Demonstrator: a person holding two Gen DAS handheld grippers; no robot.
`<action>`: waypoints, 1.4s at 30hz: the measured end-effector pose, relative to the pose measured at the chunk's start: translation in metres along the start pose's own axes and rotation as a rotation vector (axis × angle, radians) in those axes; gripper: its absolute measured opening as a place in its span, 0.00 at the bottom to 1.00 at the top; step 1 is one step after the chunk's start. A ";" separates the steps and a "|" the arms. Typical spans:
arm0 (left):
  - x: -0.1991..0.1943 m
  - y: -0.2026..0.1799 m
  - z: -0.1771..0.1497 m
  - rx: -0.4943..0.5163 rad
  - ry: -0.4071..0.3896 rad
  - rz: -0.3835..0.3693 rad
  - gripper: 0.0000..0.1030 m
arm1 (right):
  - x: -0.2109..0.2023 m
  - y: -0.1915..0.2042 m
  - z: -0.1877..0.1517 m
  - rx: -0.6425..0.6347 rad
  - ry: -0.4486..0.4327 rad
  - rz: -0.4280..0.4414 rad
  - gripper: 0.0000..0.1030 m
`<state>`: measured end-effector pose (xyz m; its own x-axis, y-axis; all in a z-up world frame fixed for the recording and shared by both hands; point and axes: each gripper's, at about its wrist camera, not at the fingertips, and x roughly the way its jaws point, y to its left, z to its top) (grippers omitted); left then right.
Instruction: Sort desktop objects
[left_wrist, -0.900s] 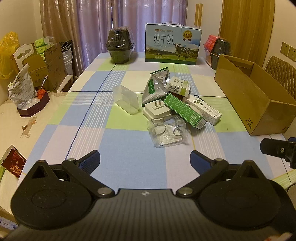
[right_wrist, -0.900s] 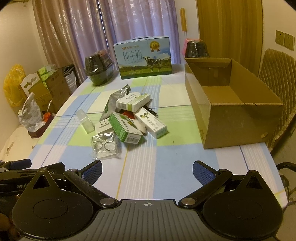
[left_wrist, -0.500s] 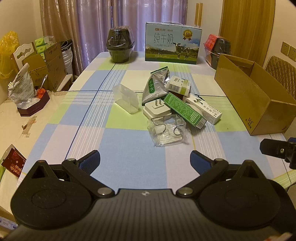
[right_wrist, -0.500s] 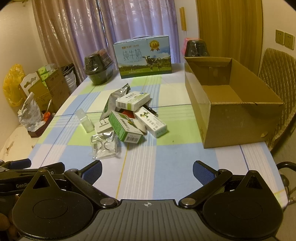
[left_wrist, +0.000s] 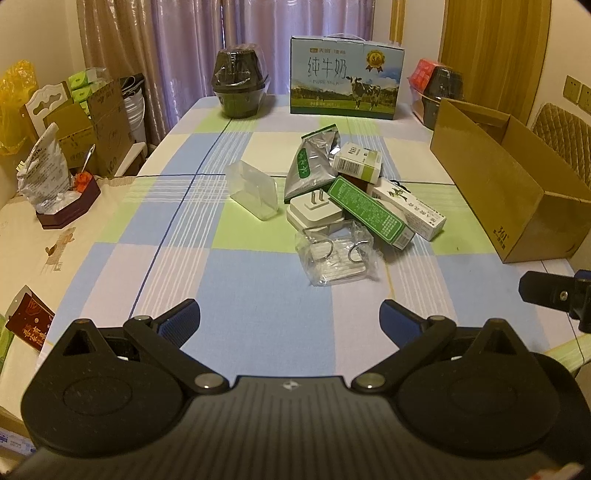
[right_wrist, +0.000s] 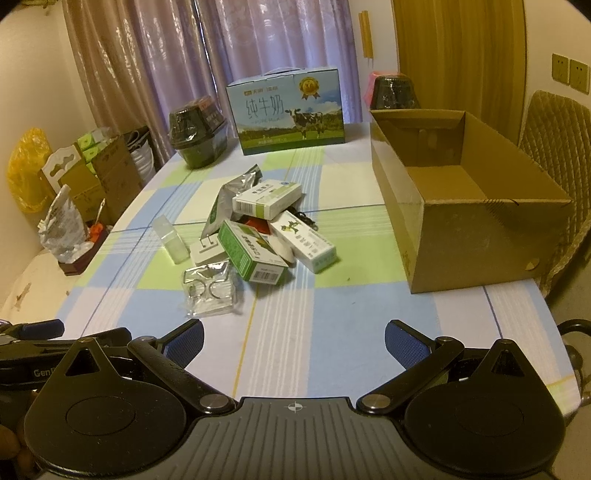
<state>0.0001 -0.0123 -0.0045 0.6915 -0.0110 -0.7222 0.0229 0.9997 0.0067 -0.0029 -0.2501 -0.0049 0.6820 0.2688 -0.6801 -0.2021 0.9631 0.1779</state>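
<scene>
Desktop clutter (left_wrist: 351, 206) lies unsorted beside the seemingly empty cardboard box (right_wrist: 461, 192); both grippers (left_wrist: 290, 317) (right_wrist: 293, 338) spread, empty; next, reach in.

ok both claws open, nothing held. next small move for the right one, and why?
Probably ease the right claw forward toward the white-and-green box at the pile's right edge. It lies on top, unobstructed on its near side, and is the item closest to the empty cardboard box. Both claws hang open short of the pile, so nothing is in reach to close on yet.
</scene>
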 end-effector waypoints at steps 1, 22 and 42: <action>0.000 0.000 0.001 0.000 0.005 -0.001 0.99 | 0.000 -0.001 0.000 -0.001 0.000 0.004 0.98; 0.048 -0.005 0.062 0.033 0.032 -0.041 0.99 | 0.039 -0.017 0.035 -0.125 -0.014 0.147 0.98; 0.157 -0.022 0.052 0.077 0.085 -0.144 0.97 | 0.114 -0.038 0.034 -0.143 0.051 0.182 0.82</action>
<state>0.1457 -0.0368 -0.0818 0.6140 -0.1486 -0.7752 0.1748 0.9833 -0.0500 0.1067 -0.2559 -0.0646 0.5896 0.4333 -0.6816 -0.4182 0.8858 0.2012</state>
